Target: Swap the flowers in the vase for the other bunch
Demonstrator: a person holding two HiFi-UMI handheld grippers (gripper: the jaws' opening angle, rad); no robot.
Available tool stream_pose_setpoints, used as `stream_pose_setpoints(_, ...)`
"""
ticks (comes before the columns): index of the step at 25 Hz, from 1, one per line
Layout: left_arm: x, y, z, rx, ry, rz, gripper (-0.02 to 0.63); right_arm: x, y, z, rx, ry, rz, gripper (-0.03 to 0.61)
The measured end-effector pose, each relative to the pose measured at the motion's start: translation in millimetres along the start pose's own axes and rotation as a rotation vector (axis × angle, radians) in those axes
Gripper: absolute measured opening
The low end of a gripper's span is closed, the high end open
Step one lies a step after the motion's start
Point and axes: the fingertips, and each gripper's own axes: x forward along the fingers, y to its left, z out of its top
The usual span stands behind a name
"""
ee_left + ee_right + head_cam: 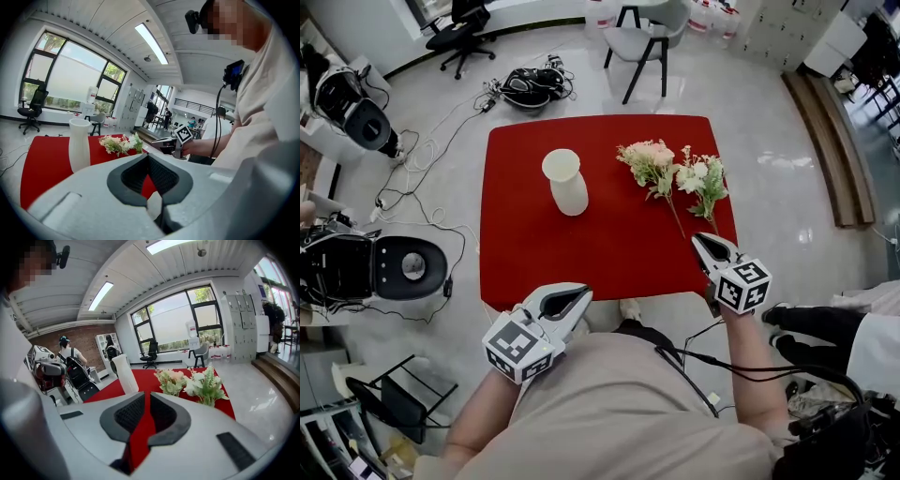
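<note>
An empty white vase [565, 181] stands upright at the middle-left of the red table [609, 253]. Two bunches lie side by side at the table's right: a pink bunch [649, 161] and a white-and-green bunch [701, 178], stems pointing toward me. My right gripper [701, 240] hovers over the front right corner just short of the stems, shut and holding nothing. My left gripper [579, 295] is at the front left edge, shut and empty. The right gripper view shows the vase [125, 373] left of both bunches [187, 383]. The left gripper view shows the vase [78, 144] and flowers [119, 143] ahead.
A grey chair [647, 42] stands behind the table and a black office chair [461, 33] at the back left. Robot gear [370, 267] and cables [422, 159] lie on the floor at the left. A wooden bench [834, 141] runs along the right.
</note>
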Motion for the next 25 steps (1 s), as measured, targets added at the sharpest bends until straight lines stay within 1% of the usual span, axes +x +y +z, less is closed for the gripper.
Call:
stream_pose_setpoints(7, -19, 3, -12, 0.011, 0.013, 0.002, 0.006, 6, 45, -5, -0.044, 0.032, 0.056, 0.040)
stream_pose_setpoints(11, -31, 5, -19, 0.011, 0.014, 0.004, 0.006, 9, 66, -8, -0.059, 0.039, 0.072, 0.038)
stream_pose_setpoints(19, -45, 8, -30, -0.024, -0.014, 0.004, 0.006, 20, 82, -12, -0.076, 0.055, 0.071, 0.044)
stream_pose_setpoints(20, -46, 9, -31, -0.026, -0.016, 0.008, 0.006, 23, 81, -12, -0.078, 0.059, 0.073, 0.064)
stream_pose_setpoints(21, -47, 10, -31, -0.028, -0.018, 0.013, 0.006, 28, 80, -11, -0.080, 0.065, 0.073, 0.113)
stream_pose_setpoints(23, -49, 11, -32, -0.032, -0.021, 0.027, 0.006, 40, 72, -7, -0.085, 0.080, 0.072, 0.243)
stream_pose_setpoints(25, -50, 13, -32, -0.038, -0.025, 0.045, 0.006, 56, 59, 0, -0.091, 0.093, 0.069, 0.280)
